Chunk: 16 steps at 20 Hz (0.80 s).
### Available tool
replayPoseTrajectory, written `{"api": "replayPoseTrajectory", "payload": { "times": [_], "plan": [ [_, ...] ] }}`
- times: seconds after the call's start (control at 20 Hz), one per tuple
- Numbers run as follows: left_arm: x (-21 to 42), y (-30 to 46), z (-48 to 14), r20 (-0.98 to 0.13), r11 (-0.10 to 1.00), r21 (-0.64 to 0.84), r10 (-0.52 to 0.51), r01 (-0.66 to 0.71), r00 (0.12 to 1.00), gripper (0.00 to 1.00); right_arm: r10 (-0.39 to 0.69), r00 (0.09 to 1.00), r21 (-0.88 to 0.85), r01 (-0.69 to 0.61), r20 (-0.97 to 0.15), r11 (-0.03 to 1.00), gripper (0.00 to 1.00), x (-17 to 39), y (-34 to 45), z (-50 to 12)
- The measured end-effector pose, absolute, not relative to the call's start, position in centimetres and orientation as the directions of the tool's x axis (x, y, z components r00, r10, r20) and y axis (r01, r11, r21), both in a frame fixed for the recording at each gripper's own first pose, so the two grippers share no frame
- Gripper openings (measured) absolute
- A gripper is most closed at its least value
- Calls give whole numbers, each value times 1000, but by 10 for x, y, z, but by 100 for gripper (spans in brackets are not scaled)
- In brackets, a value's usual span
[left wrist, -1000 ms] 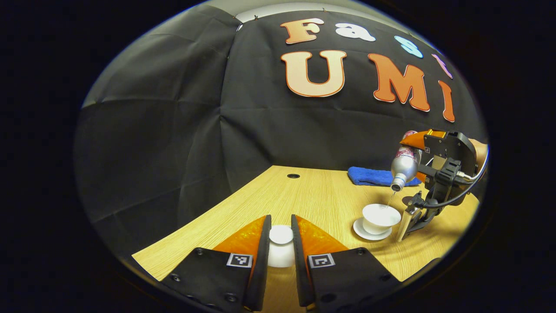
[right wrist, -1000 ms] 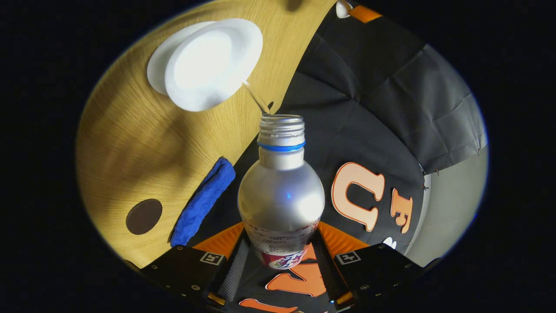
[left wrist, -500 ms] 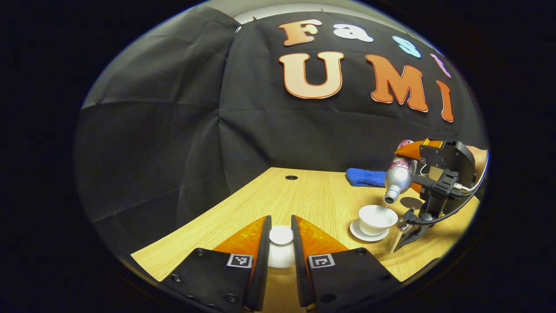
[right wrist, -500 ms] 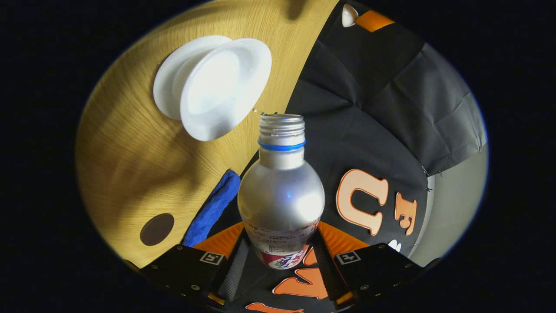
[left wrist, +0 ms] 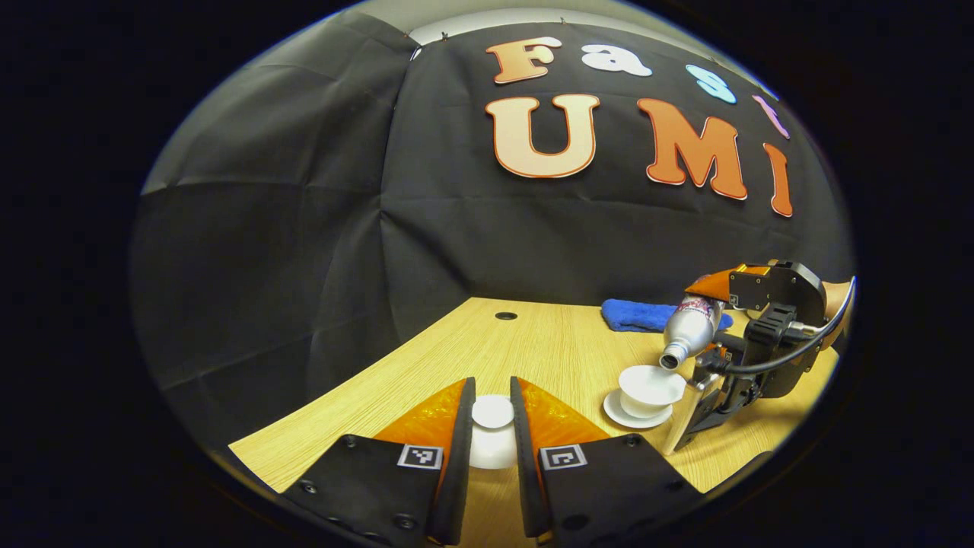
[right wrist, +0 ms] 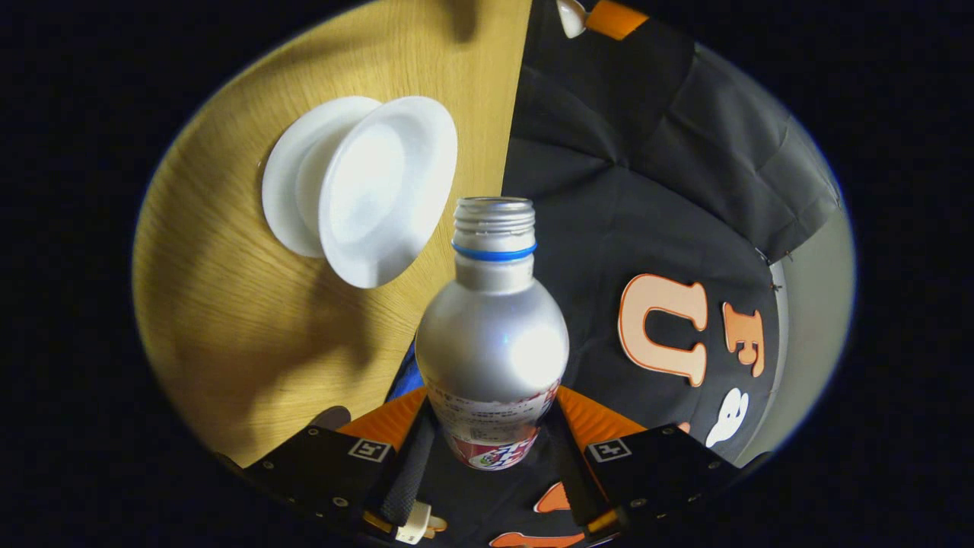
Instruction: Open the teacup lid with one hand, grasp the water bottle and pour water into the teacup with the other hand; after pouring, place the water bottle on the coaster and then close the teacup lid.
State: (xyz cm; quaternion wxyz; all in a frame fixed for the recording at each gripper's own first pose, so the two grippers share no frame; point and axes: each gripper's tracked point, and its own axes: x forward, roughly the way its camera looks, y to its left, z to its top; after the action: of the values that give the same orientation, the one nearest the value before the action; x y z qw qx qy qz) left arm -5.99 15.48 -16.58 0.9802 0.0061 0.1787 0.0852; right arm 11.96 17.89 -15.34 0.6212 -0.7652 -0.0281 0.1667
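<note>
While the left gripper (left wrist: 492, 426) clamps the lid (left wrist: 492, 412), the right gripper (right wrist: 491, 449) grips the tilted bottle (right wrist: 492, 346), seemingly above the teacup (left wrist: 650, 386).

teacup (right wrist: 380, 190) white | water bottle (right wrist: 493, 335) silver (blue neck ring) | towel (left wrist: 635, 314) blue | table (left wrist: 533, 350) light wood-grain

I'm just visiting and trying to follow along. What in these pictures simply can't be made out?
- Water level in the teacup: in the right gripper view the inside is a white glare.
- The coaster: a dark sliver, cut off by the right tool and the water bottle.
- The teacup lid: in the left gripper view its sides hide between the left tool fingers.
- The blue cloth: partly behind the bottle.
</note>
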Motion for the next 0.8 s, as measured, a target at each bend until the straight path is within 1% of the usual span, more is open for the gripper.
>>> {"api": "replayPoseTrajectory", "payload": {
  "times": [0.05,0.1,0.15,0.2,0.25,0.3,0.35,0.4,0.45,0.5,0.55,0.6,0.65,0.7,0.75,0.8],
  "plan": [
    [-59,154,-165,-348,985,43,169,-165,922,33,246,939,-963,-197,-240,-186,76,118,177,-157],
    [-59,153,-165,-347,986,47,168,-162,923,33,240,936,-963,-228,-257,-141,79,118,174,-159],
    [-57,151,-162,-346,986,46,165,-158,924,29,235,932,-961,-262,-276,-90,79,117,173,-159],
    [-55,148,-162,-344,987,46,159,-153,925,33,229,927,-954,-299,-298,-31,79,117,170,-161],
    [-53,144,-161,-342,988,47,154,-147,927,33,229,921,-943,-333,-317,32,79,117,168,-162],
    [-51,141,-158,-337,989,48,148,-140,930,29,228,914,-927,-363,-334,95,79,118,166,-163],
    [-48,136,-154,-330,990,45,140,-133,934,29,229,910,-910,-386,-347,153,79,120,164,-163],
    [-45,132,-152,-323,991,44,132,-124,937,33,229,906,-891,-402,-356,209,79,120,161,-160],
    [-42,127,-147,-315,992,45,124,-115,941,29,229,904,-872,-414,-361,261,79,117,158,-156],
    [-39,123,-146,-309,993,45,115,-106,944,29,231,901,-849,-425,-367,312,79,114,153,-150],
    [-37,118,-143,-303,994,44,106,-98,947,33,232,898,-824,-437,-374,361,79,113,147,-145],
    [-35,113,-140,-297,995,42,97,-88,950,33,235,894,-797,-447,-382,407,79,113,143,-141],
    [-32,109,-138,-294,996,44,90,-80,952,29,231,894,-771,-449,-385,451,79,115,137,-138],
    [-30,104,-135,-288,996,47,83,-72,954,33,226,893,-746,-450,-390,492,79,118,132,-135],
    [-26,97,-132,-281,997,48,74,-63,957,33,223,894,-722,-446,-389,529,79,120,126,-132],
    [-24,91,-128,-271,998,47,62,-51,960,33,219,894,-698,-442,-390,564,77,122,121,-130]
  ]
}}
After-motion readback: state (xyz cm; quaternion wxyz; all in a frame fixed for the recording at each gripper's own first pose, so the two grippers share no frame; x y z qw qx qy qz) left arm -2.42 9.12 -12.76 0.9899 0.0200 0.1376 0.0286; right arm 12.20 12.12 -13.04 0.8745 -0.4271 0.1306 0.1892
